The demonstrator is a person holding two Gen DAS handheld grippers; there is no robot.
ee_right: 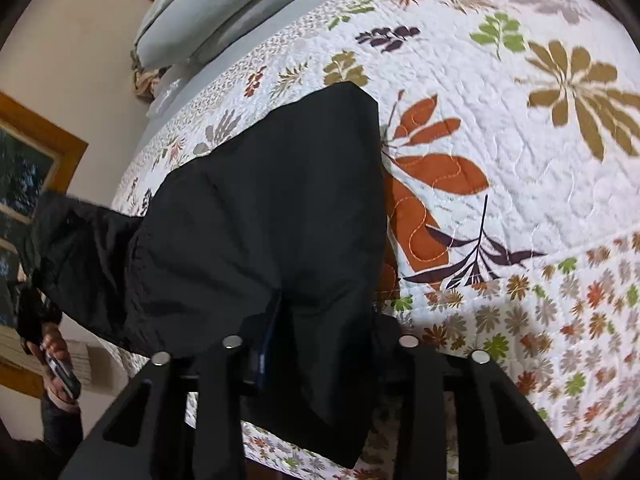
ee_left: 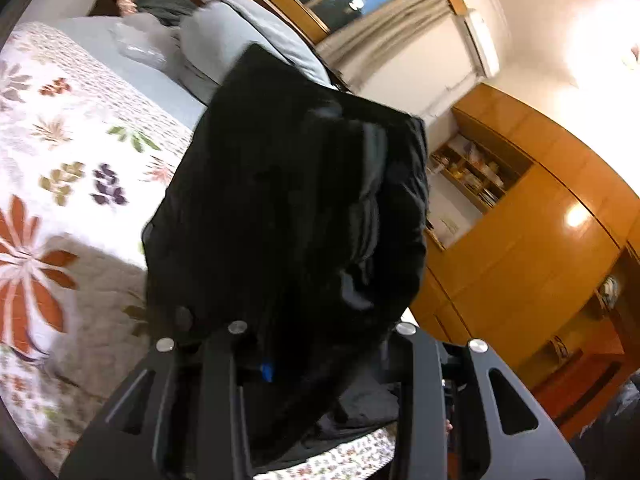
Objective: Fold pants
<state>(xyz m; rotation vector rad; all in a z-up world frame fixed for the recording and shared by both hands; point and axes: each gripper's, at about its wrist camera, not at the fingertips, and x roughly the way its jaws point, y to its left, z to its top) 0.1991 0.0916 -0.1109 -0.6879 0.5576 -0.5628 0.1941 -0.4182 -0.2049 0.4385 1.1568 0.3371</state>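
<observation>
Over a flowered bedspread, you hold black pants by both grippers, partway through a fold.

On your left, the left gripper (ee_left: 320,344) is lifted off the bed with the pants (ee_left: 288,200) bunched between its jaws and draped over them, so the cloth hides the fingertips; it looks clamped on the fabric, likely to carry that end across. Further right, the right gripper (ee_right: 320,356) points steeply down at the bedspread (ee_right: 500,152), its jaws pinching an edge of the pants (ee_right: 260,208), which lie mostly flat on the quilt, probably to pin that side while the other travels. Grey pillows (ee_right: 208,12) sit well apart at the bed's head.
</observation>
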